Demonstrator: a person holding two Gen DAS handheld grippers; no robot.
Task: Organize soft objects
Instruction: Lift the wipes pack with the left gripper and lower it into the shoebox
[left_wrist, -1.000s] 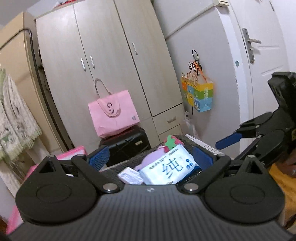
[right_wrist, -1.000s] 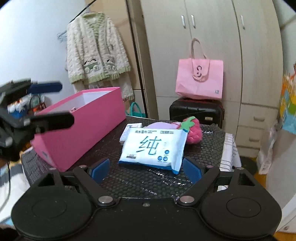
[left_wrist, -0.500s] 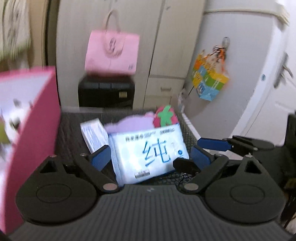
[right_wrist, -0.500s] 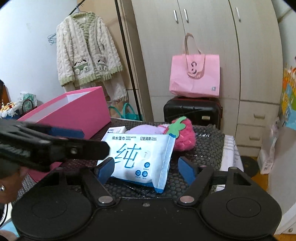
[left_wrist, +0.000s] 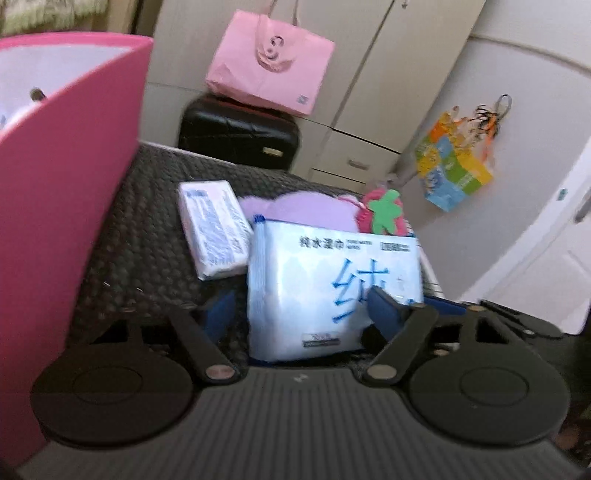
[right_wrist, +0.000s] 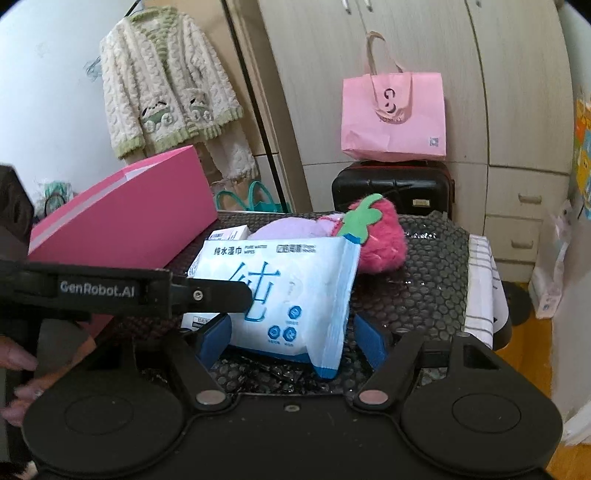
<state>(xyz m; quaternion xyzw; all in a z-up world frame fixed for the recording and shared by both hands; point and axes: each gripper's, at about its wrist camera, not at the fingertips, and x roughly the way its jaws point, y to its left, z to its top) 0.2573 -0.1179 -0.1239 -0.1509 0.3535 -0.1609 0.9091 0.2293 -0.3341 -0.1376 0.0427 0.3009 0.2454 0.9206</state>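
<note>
A white-and-blue wet wipes pack (left_wrist: 325, 291) (right_wrist: 288, 288) lies on the black bubble-wrap table top (left_wrist: 147, 240). Behind it lie a small tissue pack (left_wrist: 214, 229), a purple plush (left_wrist: 306, 210) (right_wrist: 288, 229) and a pink strawberry plush (right_wrist: 380, 236) (left_wrist: 384, 214). My left gripper (left_wrist: 299, 314) is open with its fingers on either side of the wipes pack's near end. My right gripper (right_wrist: 291, 339) is open around the same pack from the other side. The left gripper's finger crosses the right wrist view (right_wrist: 207, 293).
An open pink box (left_wrist: 55, 192) (right_wrist: 125, 218) stands at the table's left. A black suitcase (right_wrist: 391, 188) with a pink bag (right_wrist: 395, 114) sits behind the table, before wardrobes. A cardigan (right_wrist: 166, 88) hangs at the left. A striped cloth (right_wrist: 480, 288) lies on the table's right edge.
Both grippers have moved forward and down to the wipes pack, which now lies between their fingers. The left gripper swung left, bringing the pink box into view.
</note>
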